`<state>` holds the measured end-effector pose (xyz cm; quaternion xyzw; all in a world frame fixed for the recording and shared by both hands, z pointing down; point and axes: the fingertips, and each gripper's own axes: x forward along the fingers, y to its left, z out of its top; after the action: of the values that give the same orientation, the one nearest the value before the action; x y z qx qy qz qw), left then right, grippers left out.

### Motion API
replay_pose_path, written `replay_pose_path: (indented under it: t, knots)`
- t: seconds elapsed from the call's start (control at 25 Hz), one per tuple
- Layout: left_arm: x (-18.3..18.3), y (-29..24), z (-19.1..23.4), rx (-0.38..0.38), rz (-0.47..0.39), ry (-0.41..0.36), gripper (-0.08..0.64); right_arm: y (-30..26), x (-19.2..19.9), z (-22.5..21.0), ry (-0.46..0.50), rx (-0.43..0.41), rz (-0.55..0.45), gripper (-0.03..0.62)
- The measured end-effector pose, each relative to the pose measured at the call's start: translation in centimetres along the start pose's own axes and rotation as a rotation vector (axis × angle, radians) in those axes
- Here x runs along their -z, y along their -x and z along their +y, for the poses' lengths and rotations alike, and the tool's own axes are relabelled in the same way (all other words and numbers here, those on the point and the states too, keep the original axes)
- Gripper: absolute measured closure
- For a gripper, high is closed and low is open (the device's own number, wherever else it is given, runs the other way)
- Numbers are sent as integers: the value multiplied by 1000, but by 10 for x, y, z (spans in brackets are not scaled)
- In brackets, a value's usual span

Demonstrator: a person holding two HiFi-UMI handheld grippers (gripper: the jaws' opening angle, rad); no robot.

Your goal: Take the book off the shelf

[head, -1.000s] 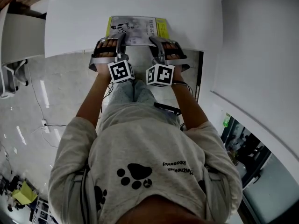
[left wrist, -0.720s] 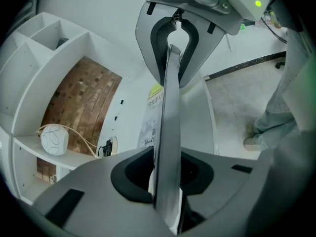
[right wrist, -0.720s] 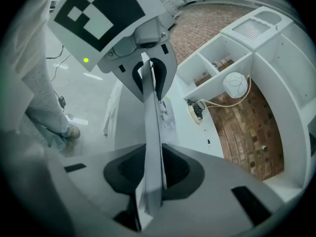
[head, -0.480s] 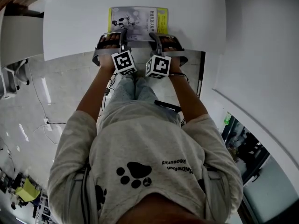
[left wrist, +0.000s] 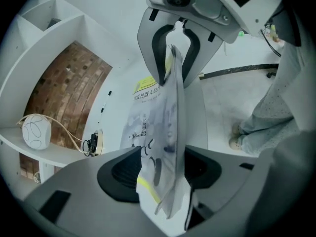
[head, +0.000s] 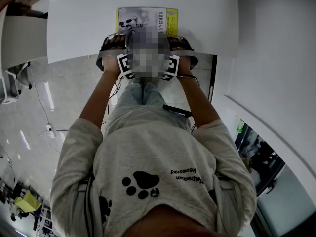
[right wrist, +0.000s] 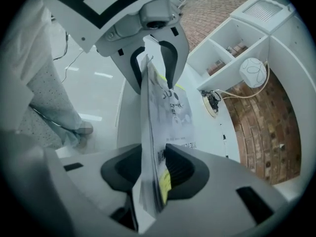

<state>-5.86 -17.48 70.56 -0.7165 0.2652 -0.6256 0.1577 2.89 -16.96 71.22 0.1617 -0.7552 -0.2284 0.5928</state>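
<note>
Book laid down on white top; both grips let go.

The book (head: 146, 19) is found face-up on the white top (head: 79, 28), away from the shelf (right wrist: 232, 53), and both grippers are lower than a second ago. The left gripper (left wrist: 162, 174) has just been opened wide, so the book stands loose between its jaws. The right gripper (right wrist: 155, 174) has just been opened less, pads close beside the covers, grip judged slack. Only withdrawal is judged left.
</note>
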Motion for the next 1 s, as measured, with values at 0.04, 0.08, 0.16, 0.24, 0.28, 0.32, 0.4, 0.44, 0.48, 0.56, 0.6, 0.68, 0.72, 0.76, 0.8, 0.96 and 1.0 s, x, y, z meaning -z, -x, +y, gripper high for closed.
replay_pose_path:
  t: [0.04,0.08,0.16,0.24,0.28,0.32,0.4,0.44,0.48,0.56,0.6,0.68,0.72,0.76,0.8,0.96,1.0]
  knots:
    - [0,3,-1,4,-6,-2,325,0,0,2,3,-7,4,456]
    - [1,6,-3,8,-12,-5,325,-1,1,3,10,-14,9,448]
    - [2,8,-8,22,-19,-8,325,-1,3,6,34,-27,26,421]
    - [3,10,-14,35,-26,-19,324,0,5,8,60,-40,42,407]
    - [3,12,-16,37,-31,-27,324,1,5,10,65,-48,46,403]
    - [3,13,-18,38,-34,-35,322,2,6,13,64,-56,48,399]
    - [3,17,-21,38,-40,-37,322,6,6,16,57,-61,51,397]
    - [2,19,-21,38,-44,-32,322,8,7,17,57,-60,53,397]
    - [2,21,-22,38,-48,-27,322,10,6,18,58,-59,55,397]
    - [0,26,-22,36,-57,-22,322,14,6,20,58,-58,57,396]
    - [-1,27,-22,33,-62,-22,322,16,7,20,58,-54,57,396]
    - [-3,30,-22,28,-73,-21,322,19,7,20,59,-43,59,396]
    - [-4,31,-22,30,-79,-19,322,20,7,20,58,-38,59,396]
    - [-6,33,-22,34,-85,-18,322,22,6,19,58,-33,59,396]
    - [-8,35,-22,38,-92,-14,322,24,6,18,58,-28,59,396]
    - [-14,45,-16,39,-152,93,407,33,1,17,58,-2,52,396]
    - [-15,49,-13,37,-182,154,455,36,-1,18,54,3,47,396]
